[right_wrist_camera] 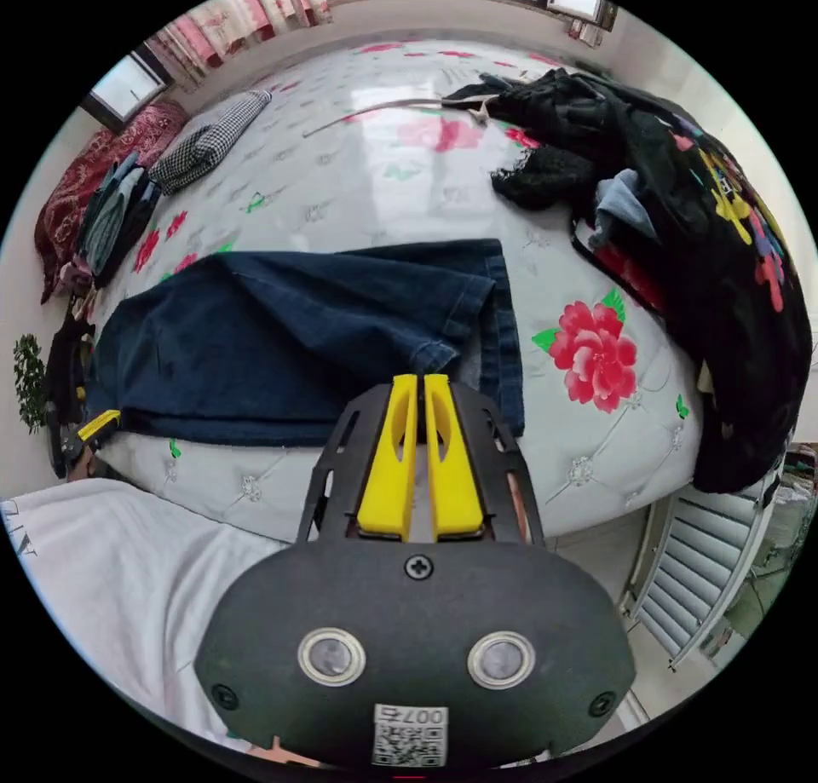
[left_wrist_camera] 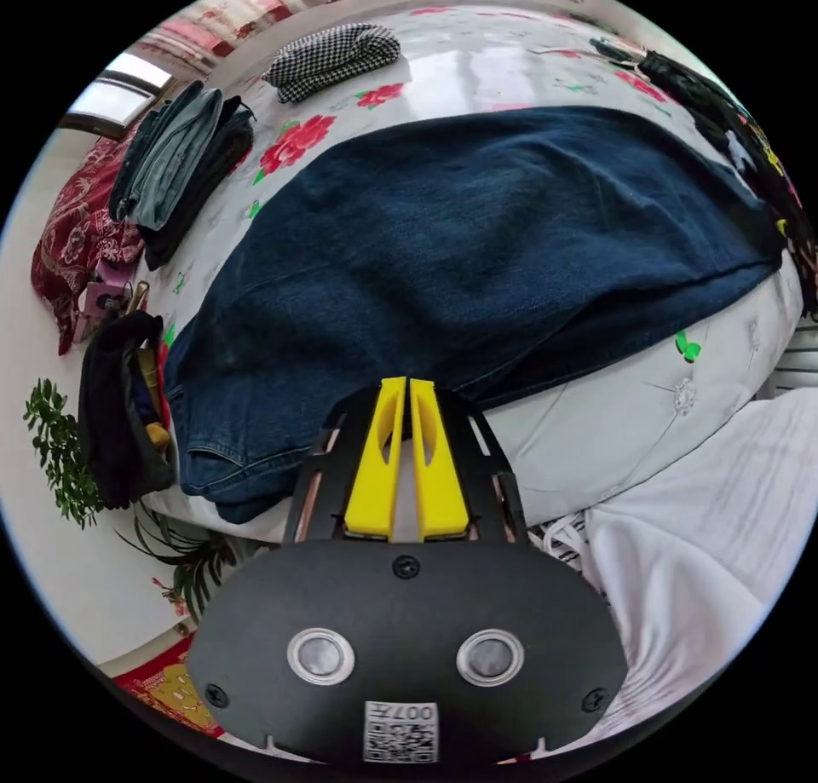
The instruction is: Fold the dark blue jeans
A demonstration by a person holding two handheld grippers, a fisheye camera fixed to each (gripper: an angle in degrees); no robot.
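The dark blue jeans (left_wrist_camera: 477, 246) lie flat across a white bed with red flowers (left_wrist_camera: 596, 425). In the left gripper view my left gripper (left_wrist_camera: 406, 382) has its yellow jaws shut at the jeans' near edge, and the cloth meets the tips. In the right gripper view the jeans (right_wrist_camera: 281, 348) stretch away to the left, with the leg hem turned over near the middle. My right gripper (right_wrist_camera: 420, 378) is shut, and a small fold of the hem runs in between its tips.
A heap of dark clothes (right_wrist_camera: 682, 221) covers the bed's right side. A checked garment (left_wrist_camera: 332, 59) and a stack of folded clothes (left_wrist_camera: 170, 161) lie further off. A black bag (left_wrist_camera: 119, 408), a plant (left_wrist_camera: 55, 451) and a radiator (right_wrist_camera: 707, 561) flank the bed. The person's white clothing (left_wrist_camera: 707, 544) is close by.
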